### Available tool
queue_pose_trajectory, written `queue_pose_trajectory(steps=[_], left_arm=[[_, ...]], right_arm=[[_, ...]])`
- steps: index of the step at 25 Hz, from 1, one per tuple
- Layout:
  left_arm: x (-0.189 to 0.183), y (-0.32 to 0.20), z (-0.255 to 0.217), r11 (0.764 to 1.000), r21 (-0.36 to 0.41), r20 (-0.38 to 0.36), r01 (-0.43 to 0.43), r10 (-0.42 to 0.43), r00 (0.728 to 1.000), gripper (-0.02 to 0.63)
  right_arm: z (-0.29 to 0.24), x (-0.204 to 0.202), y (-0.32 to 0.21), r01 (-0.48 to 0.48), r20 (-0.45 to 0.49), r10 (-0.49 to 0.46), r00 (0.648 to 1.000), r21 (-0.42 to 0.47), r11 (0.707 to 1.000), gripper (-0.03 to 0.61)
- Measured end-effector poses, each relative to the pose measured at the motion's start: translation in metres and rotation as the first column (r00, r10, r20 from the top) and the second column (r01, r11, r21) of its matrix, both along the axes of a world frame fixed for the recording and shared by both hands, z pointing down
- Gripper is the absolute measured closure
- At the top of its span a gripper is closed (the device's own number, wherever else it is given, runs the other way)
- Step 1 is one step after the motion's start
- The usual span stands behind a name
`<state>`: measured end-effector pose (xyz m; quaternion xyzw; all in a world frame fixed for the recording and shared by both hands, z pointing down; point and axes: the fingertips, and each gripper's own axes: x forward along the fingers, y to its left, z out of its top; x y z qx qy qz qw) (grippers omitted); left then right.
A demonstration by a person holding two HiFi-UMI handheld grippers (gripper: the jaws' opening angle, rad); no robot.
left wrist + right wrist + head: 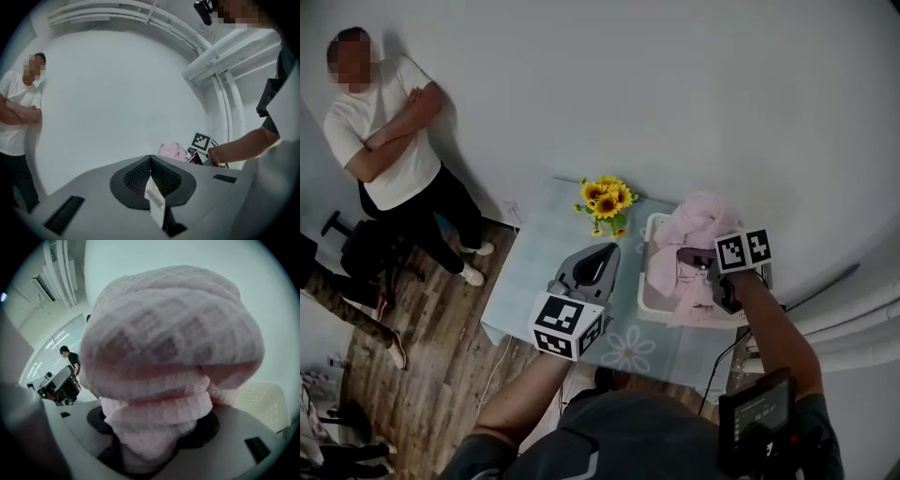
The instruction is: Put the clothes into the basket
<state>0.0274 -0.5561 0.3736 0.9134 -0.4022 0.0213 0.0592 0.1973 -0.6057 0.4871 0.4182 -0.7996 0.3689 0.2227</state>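
The left hand-held gripper (602,251) is held out level on a bare forearm (517,398), its jaws together with nothing between them. The right hand-held gripper (692,259) reaches forward on an outstretched right arm (774,330), its jaws set wide and clamped on a thick bunch of pink cloth (168,333).

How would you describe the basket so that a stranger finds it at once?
Find the pale blue table by the white wall. On its right side, next to the sunflowers, sits the white basket: the only container there, with pink clothing over it.
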Motion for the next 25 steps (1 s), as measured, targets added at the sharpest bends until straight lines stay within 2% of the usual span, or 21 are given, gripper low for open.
queue_pose_trajectory(steps=[5,9,20,25], left_arm=[[-0.01,-0.015,0.011,1.0,-0.021,0.0,0.007,-0.007,1.0,0.604],[-0.015,-0.024,0.023,0.999,-0.04,0.009,0.015,-0.014,1.0,0.604],[-0.004,-0.035,0.051,0.996,-0.092,0.02,-0.015,0.017,1.0,0.604],[0.002,-0.039,0.058,0.994,-0.106,0.024,-0.029,0.032,0.999,0.604]], right_arm=[[0.037,-0.009,-0.015,0.022,-0.037,-0.025,0.999,-0.075,0.997,0.239],[0.069,-0.013,-0.016,0.017,-0.02,-0.02,1.0,-0.139,0.99,0.239],[0.097,-0.02,-0.01,0.054,-0.061,-0.062,0.996,-0.125,0.991,0.239],[0.119,-0.02,0.001,0.051,-0.053,-0.062,0.997,-0.18,0.982,0.239]])
